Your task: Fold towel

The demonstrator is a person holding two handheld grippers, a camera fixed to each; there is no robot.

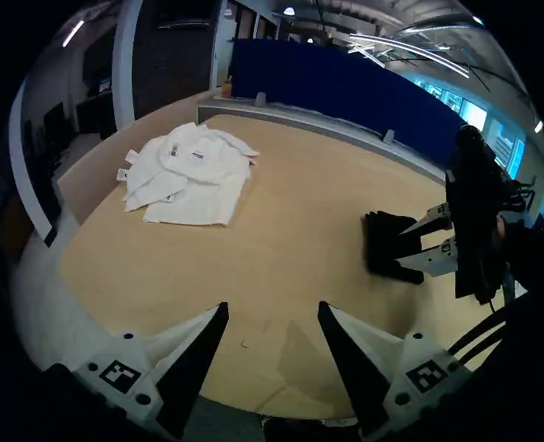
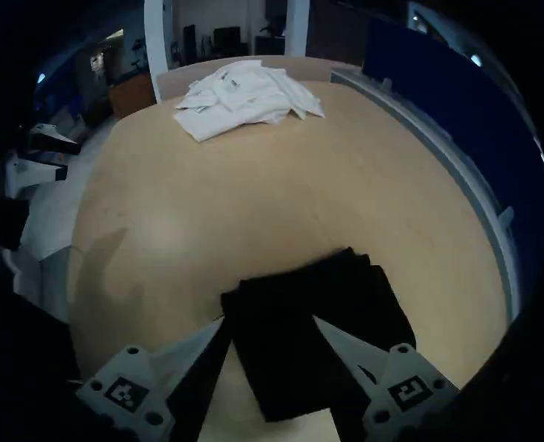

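Note:
A black folded towel [image 2: 323, 309] lies flat on the round wooden table [image 2: 272, 199], near its edge. My right gripper [image 2: 270, 324] is open, its two fingers spread low over the towel's near part; whether they touch the cloth I cannot tell. In the left gripper view the same towel [image 1: 384, 239] sits at the right, with the right gripper [image 1: 411, 244] reaching onto it from a dark sleeve. My left gripper [image 1: 272, 308] is open above bare table, well left of the towel and holding nothing. It also appears at the far left edge [image 2: 58, 155] of the right gripper view.
A pile of white garments [image 1: 187, 173] lies at the far side of the table [image 1: 294, 191], also seen as white garments [image 2: 246, 96]. A blue partition [image 1: 345, 88] runs behind a grey ledge. Bare wood spans between pile and towel.

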